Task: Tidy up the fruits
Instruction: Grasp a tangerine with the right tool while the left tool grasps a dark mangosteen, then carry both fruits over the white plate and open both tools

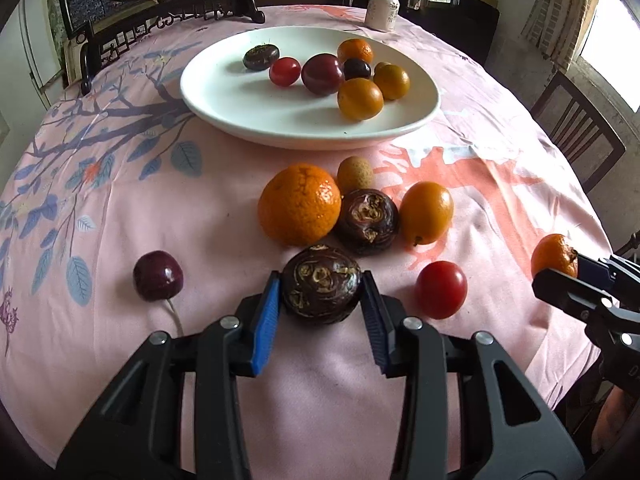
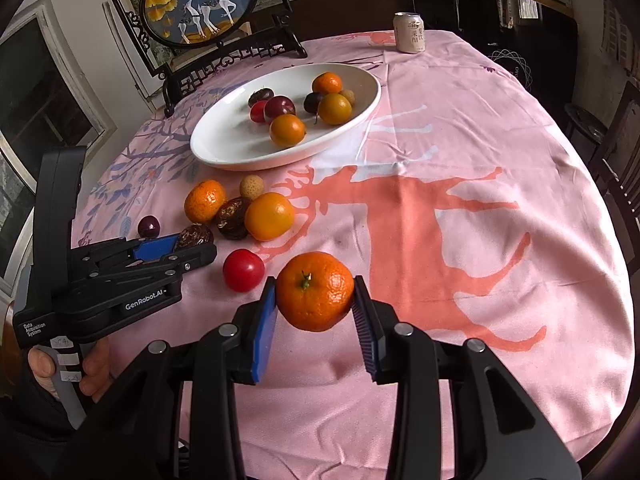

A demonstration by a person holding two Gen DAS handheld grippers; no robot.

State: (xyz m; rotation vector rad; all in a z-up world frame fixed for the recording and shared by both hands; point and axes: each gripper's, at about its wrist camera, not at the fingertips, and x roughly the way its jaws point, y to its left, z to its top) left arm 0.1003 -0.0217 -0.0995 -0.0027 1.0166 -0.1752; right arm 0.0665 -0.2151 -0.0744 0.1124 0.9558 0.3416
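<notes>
Round desk under a pink printed cloth [image 2: 460, 128]; wide bare cloth lay right of the fruit out to the desk's rim, with dark chairs beyond it. A white oval ceramic plate [image 1: 224, 92] sat mid-desk holding small mixed fruit, with a pale drink can [image 2: 409, 33] behind it near the far edge. The left gripper [image 1: 322, 292], pitched steeply down, pinched a dark brown scarred round water chestnut [image 1: 320, 290] resting on the cloth, blue pads touching both its sides. Just beyond it lay a second chestnut, a big bumpy orange mandarin [image 1: 299, 204] and a smooth yellow-orange oval fruit [image 1: 427, 212]; a dark red cherry [image 1: 158, 276] lay left, a red cherry tomato [image 1: 441, 290] right. The right gripper [image 2: 315, 292], also tilted down, clamped a small orange tangerine [image 2: 315, 291] lifted off the cloth, near the desk's near edge. A hand [image 2: 90, 372] wrapped the left gripper's handle.
</notes>
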